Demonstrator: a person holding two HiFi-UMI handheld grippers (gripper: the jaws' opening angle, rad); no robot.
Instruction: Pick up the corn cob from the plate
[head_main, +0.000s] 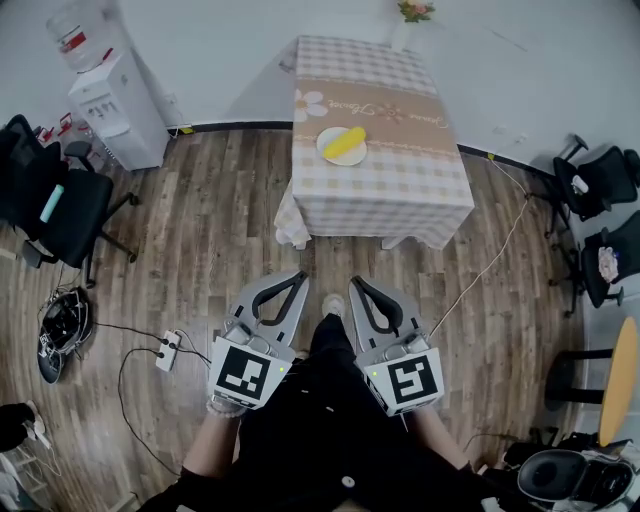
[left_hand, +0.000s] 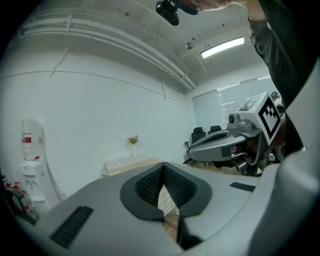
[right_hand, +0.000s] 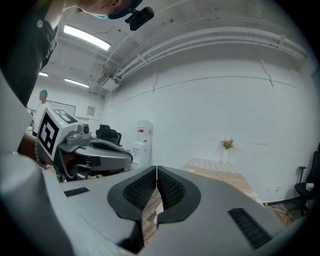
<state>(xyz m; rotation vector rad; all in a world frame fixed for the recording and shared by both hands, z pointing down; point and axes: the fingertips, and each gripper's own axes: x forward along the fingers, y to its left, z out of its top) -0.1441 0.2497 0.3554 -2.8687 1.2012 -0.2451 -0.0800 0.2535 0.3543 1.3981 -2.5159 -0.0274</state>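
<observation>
A yellow corn cob (head_main: 349, 140) lies on a white plate (head_main: 327, 149) on the checked-cloth table (head_main: 400, 180), far ahead of me in the head view. My left gripper (head_main: 301, 277) and right gripper (head_main: 354, 285) are held side by side close to my body, well short of the table, both shut with nothing between the jaws. In the left gripper view the left gripper (left_hand: 163, 167) has its tips together, and the table (left_hand: 131, 162) shows small beyond. The right gripper (right_hand: 156, 170) is likewise shut in its own view, with the table (right_hand: 215, 167) in the distance.
A water dispenser (head_main: 115, 105) stands at the back left, with a black office chair (head_main: 55, 205) below it. More chairs (head_main: 595, 185) are at the right. A power strip (head_main: 167, 351) and cables lie on the wooden floor. A flower vase (head_main: 412, 15) sits at the table's far end.
</observation>
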